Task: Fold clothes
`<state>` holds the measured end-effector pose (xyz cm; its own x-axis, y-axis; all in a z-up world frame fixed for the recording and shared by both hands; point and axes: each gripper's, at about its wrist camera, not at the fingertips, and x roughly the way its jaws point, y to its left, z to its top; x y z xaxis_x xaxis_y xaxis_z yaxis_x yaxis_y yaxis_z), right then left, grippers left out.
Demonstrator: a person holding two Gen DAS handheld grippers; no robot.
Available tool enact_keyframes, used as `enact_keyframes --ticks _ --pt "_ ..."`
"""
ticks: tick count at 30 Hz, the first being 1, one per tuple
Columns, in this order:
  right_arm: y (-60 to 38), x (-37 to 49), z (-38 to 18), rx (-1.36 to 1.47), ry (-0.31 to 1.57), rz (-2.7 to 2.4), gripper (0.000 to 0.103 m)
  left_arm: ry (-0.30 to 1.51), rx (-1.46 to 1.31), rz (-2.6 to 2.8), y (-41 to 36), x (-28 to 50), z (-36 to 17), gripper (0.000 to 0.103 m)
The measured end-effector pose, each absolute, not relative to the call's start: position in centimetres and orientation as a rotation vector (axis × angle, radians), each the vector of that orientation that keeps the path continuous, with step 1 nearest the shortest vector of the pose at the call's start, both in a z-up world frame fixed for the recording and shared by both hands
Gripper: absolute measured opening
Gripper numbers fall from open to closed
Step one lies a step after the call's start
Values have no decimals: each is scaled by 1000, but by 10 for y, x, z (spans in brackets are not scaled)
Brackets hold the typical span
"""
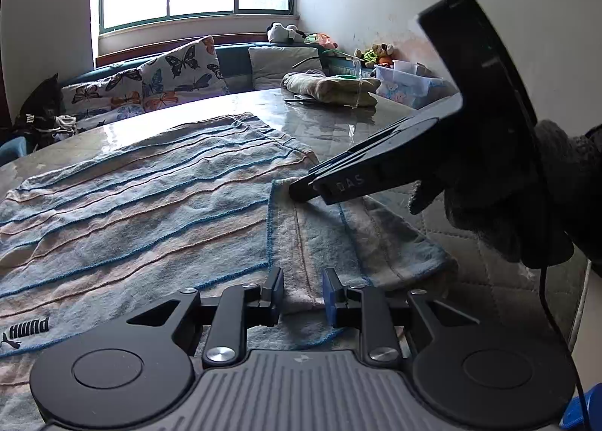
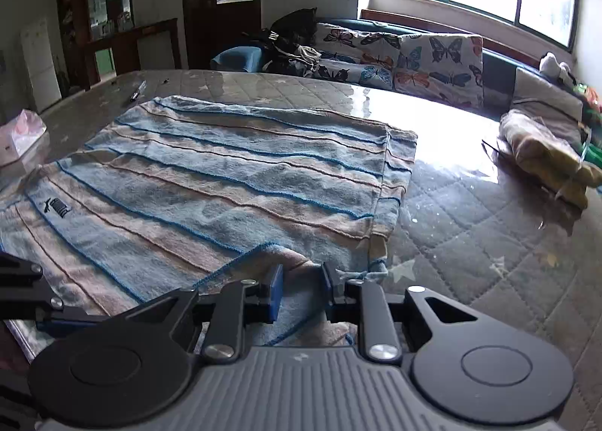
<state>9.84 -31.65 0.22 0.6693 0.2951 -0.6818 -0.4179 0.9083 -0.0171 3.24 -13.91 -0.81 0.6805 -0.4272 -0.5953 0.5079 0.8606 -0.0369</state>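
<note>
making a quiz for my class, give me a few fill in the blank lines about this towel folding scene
1. The striped towel lies on a ____ table.
2. The cushions by the window are printed with ____.
3. The corner of the towel nearest both grippers is folded ____ onto the rest.
4. The logo on the towel is coloured ____.

Missing words: quilted; butterflies; over; black

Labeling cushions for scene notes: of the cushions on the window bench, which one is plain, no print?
The grey cushion at the bench's corner, nearest the stuffed toys. The other cushions, like the butterfly cushion beside it, carry coloured butterflies; this one is unprinted.
</note>
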Motion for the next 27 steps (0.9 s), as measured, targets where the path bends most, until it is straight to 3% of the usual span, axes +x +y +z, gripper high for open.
enact_keyframes --ticks 2,6,11,27 --pt "-315 94 8 -181 716 403 21 630 126 -517 -135 32 -6 25" --pt "-307 91 11 -182 707 413 22 612 91 -439 -108 22 2 40" --pt "-298 92 3 -200 725 398 22 591 45 -292 -63 9 9 49" --pt "-276 39 16 -251 695 502 26 576 -247 483 111 -28 6 50"
